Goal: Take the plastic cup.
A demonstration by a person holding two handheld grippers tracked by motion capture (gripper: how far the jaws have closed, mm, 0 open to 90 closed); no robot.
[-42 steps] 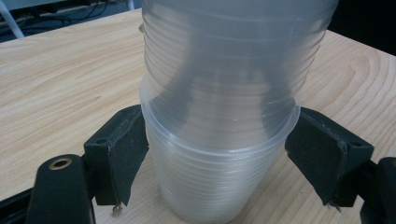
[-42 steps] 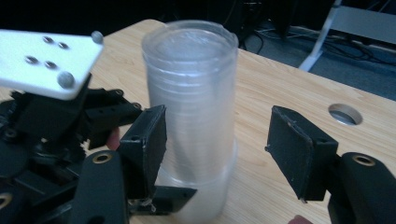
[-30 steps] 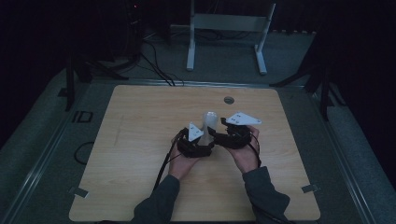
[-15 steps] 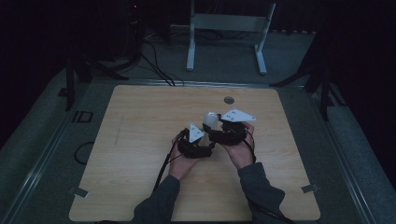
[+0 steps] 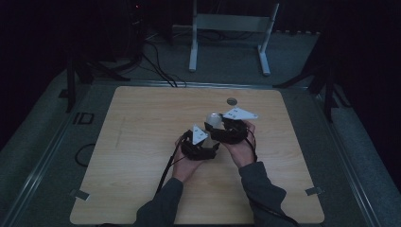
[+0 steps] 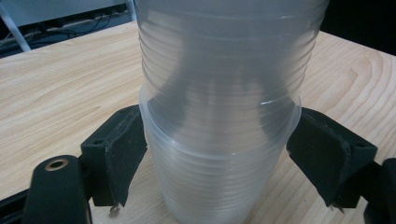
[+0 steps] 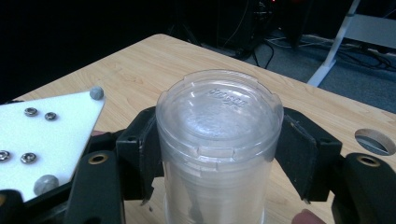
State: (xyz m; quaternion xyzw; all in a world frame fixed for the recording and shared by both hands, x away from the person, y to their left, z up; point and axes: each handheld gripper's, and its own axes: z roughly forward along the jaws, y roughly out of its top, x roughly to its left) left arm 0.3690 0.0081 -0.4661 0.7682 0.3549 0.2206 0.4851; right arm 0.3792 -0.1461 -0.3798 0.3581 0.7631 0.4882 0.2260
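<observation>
Near the middle of the wooden surface [image 5: 142,156], slightly right of centre, stands an upside-down stack of clear plastic cups [image 5: 213,120], its base uppermost. The left hand-held gripper [image 6: 212,163] has its jaws set narrow around the lower, wider part of the stack, both black pads pressed against the ribbed wall just above the surface. The right hand-held gripper [image 7: 217,154] clamps the upper part, its pads touching either side of the topmost cup just below its embossed base. In the high view the two grippers sit close together, the right one farther and higher. A round hole [image 5: 231,101] lies in the surface beyond them.
</observation>
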